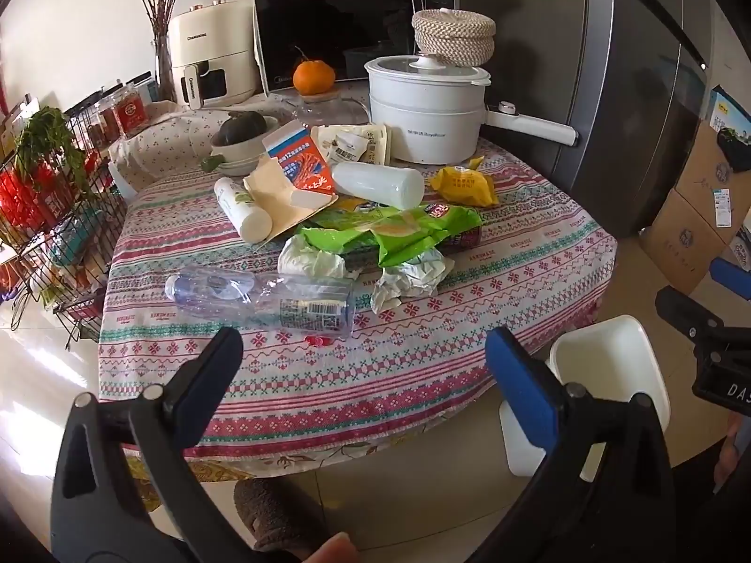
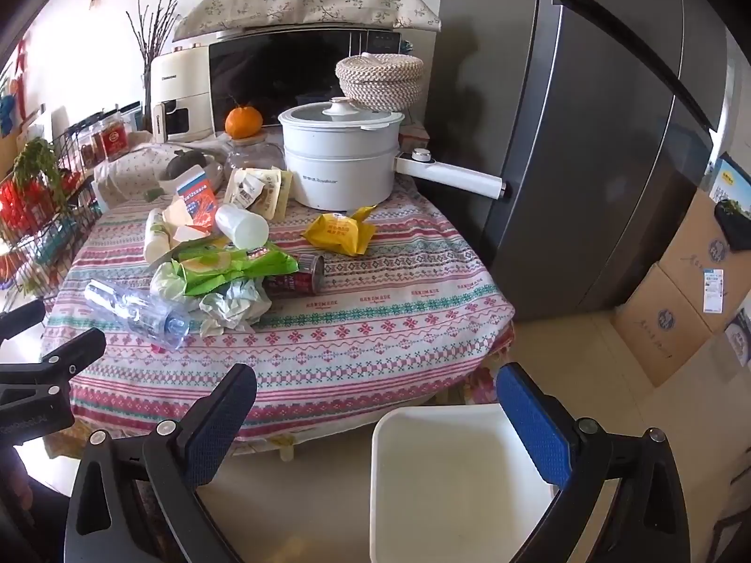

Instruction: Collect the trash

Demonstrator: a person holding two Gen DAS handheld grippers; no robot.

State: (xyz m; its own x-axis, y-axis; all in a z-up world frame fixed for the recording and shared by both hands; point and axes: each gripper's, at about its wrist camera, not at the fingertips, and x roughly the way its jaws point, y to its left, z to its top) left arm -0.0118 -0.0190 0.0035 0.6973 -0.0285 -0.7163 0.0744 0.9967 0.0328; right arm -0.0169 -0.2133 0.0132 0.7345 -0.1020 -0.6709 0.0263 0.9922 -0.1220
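Observation:
Trash lies on the patterned tablecloth: a crushed clear plastic bottle, crumpled paper, a green snack bag, a yellow wrapper, a white tube, a white cup on its side and torn cardboard. The bottle, green bag, yellow wrapper and a red can show in the right wrist view. A white bin stands on the floor by the table; it also shows in the left wrist view. My left gripper is open and empty before the table edge. My right gripper is open and empty above the bin.
A white electric pot, a microwave, an orange, an air fryer and a bowl stand at the back. A wire rack is at the left, a grey fridge and cardboard boxes at the right.

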